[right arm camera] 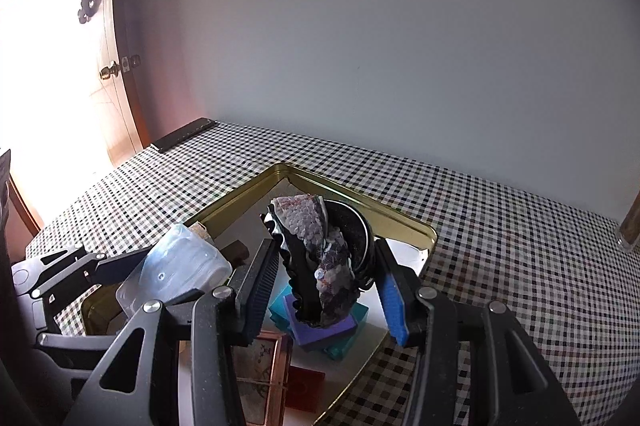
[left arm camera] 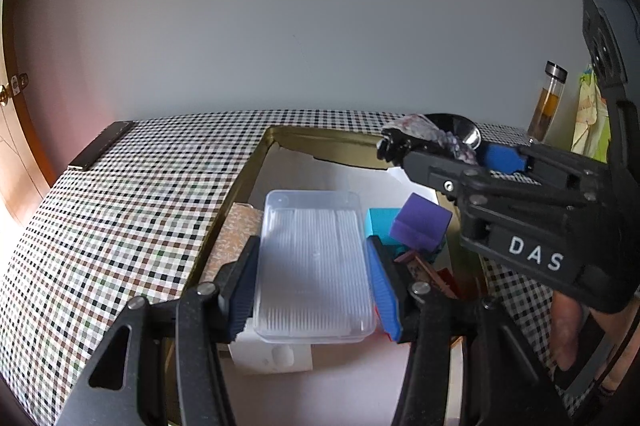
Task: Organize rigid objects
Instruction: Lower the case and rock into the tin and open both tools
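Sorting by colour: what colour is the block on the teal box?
Purple, clearest in the left wrist view.

A tin tray (left arm camera: 276, 138) sits on the checked tablecloth (left arm camera: 140, 194), with a flat dark slab (left arm camera: 102, 146) at the cloth's far left edge. Over the tray, the left gripper (left arm camera: 314, 286) clasps a clear plastic box (left arm camera: 316, 266) between its 2 pads – a cube (left arm camera: 420, 222) lies on a block (left arm camera: 380, 226) just to its right. The right gripper (right arm camera: 328, 278) grips a scaled clip (right arm camera: 320, 258) above that cube. A glass bottle (left arm camera: 548, 102) stands behind, far right.
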Demonstrator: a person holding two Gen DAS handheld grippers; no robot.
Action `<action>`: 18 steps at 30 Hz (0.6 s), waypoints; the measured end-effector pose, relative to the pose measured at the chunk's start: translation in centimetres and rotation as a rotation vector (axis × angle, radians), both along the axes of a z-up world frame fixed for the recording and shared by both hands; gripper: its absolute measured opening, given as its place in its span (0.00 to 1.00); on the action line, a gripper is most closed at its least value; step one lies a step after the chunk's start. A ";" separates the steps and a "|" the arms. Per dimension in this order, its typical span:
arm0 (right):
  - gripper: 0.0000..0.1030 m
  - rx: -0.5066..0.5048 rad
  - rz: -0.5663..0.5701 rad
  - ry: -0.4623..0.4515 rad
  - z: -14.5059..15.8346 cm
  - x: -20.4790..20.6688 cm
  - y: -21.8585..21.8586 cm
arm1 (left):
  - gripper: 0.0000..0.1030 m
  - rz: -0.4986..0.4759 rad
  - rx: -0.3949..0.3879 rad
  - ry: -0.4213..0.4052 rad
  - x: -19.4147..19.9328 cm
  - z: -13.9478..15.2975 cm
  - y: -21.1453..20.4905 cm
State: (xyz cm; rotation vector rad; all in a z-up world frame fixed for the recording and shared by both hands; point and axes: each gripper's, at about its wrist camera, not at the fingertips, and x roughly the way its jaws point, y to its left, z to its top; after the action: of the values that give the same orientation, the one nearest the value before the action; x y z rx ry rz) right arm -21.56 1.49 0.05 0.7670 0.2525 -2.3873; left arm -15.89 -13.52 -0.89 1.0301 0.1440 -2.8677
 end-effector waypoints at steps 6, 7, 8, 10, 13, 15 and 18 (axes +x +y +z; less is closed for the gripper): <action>0.49 0.023 -0.012 -0.016 -0.5 -0.2 -0.7 | 0.50 -0.010 0.015 -0.018 -0.4 -0.3 -0.2; 0.49 0.026 -0.014 -0.018 -0.6 -0.3 -0.8 | 0.50 -0.012 0.014 -0.024 -0.5 -0.4 -0.2; 0.49 0.028 -0.015 -0.020 -0.7 -0.3 -0.9 | 0.50 -0.014 0.014 -0.027 -0.5 -0.5 -0.3; 0.49 0.032 -0.014 -0.024 -0.9 -0.4 -0.9 | 0.50 -0.017 0.019 -0.032 -0.5 -0.7 -0.3; 0.49 0.037 -0.011 -0.021 -1.0 -0.3 -0.9 | 0.50 -0.017 0.021 -0.034 -0.6 -0.9 -0.4; 0.49 0.041 -0.010 -0.020 -1.1 -0.2 -1.1 | 0.50 -0.018 0.023 -0.034 -0.6 -0.9 -0.3; 0.50 0.051 -0.005 -0.025 -1.3 -0.1 -1.3 | 0.50 -0.017 0.023 -0.035 -0.6 -0.9 -0.3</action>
State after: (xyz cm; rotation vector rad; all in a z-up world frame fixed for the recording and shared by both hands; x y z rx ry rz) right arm -21.69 0.19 -1.28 0.8210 0.3027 -2.3830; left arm -16.48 -13.84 -1.77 1.0902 0.1675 -2.8677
